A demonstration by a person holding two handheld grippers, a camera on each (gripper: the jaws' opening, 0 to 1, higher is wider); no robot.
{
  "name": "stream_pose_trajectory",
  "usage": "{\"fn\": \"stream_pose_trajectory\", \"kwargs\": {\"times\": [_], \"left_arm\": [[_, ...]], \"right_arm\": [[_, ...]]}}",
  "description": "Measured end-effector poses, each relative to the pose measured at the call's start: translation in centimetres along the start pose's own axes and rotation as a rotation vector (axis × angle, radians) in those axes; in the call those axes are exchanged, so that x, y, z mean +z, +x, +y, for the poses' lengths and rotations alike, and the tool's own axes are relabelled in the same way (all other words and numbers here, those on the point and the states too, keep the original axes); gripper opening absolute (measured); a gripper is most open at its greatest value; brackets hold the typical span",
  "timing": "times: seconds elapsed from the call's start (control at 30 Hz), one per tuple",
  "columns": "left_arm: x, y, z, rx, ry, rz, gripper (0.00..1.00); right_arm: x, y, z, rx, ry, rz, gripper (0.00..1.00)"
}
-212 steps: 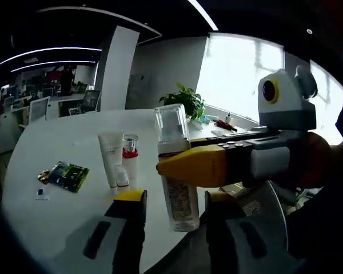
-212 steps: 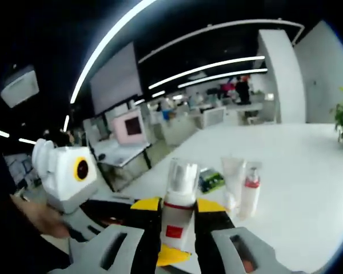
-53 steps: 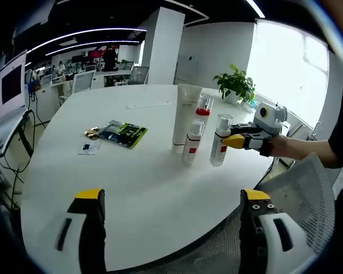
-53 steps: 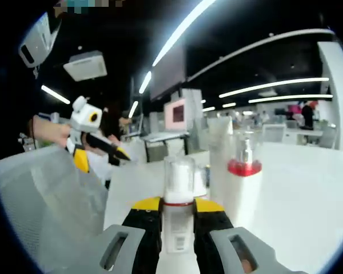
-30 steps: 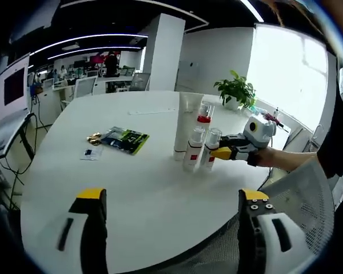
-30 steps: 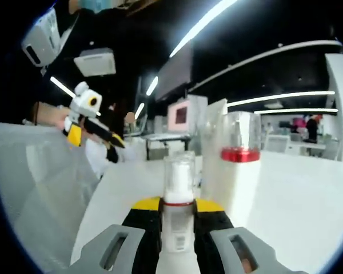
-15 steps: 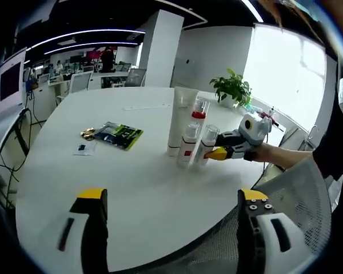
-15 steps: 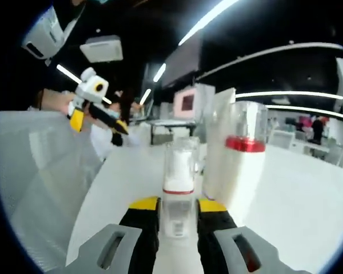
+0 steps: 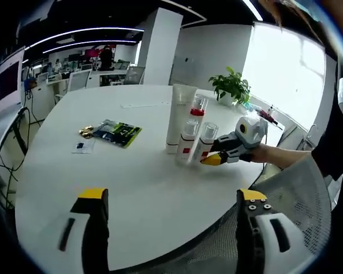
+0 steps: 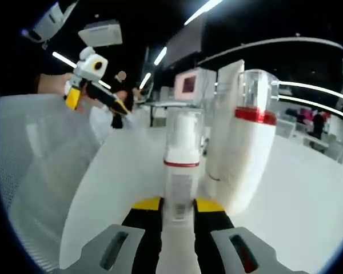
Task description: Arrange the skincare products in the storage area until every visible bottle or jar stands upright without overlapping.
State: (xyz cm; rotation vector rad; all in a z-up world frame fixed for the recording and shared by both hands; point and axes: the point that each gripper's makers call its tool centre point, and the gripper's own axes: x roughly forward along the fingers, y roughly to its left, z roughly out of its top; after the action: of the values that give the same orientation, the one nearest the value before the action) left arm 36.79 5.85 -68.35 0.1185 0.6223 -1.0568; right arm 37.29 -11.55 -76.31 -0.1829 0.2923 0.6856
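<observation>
While the right tongs (image 10: 178,209) clamp an upright pump bottle (image 10: 182,165), the left tongs (image 9: 170,197) gape.

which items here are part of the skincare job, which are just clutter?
Job:
- tall white tube
- white bottle with red collar and clear cap
- small white bottle with red label
- clear-capped pump bottle, between the right claw jaws

Clutter:
- green printed packet
- small gold item
- small white card
- potted green plant

Left hand-held gripper (image 9: 170,201) jaws spread wide, empty. Right hand-held gripper (image 10: 178,205) jaws close together, hand (image 9: 262,153) holding it.
</observation>
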Motion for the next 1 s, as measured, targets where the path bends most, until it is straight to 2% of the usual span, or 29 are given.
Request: {"fn": "stream_pose_trajectory", "kwargs": {"times": [0.77,1.0], "left_arm": [[-0.3,-0.1,0.2,0.009,-0.002,0.007,0.86],[-0.3,-0.1,0.2,0.007,-0.004,0.009,0.86]], "right_arm": [[-0.1,0.8,-1.8,0.055,0.003,0.007,0.13],[-0.3,-0.1,-1.7,0.029,0.045,0.024,0.21]]}}
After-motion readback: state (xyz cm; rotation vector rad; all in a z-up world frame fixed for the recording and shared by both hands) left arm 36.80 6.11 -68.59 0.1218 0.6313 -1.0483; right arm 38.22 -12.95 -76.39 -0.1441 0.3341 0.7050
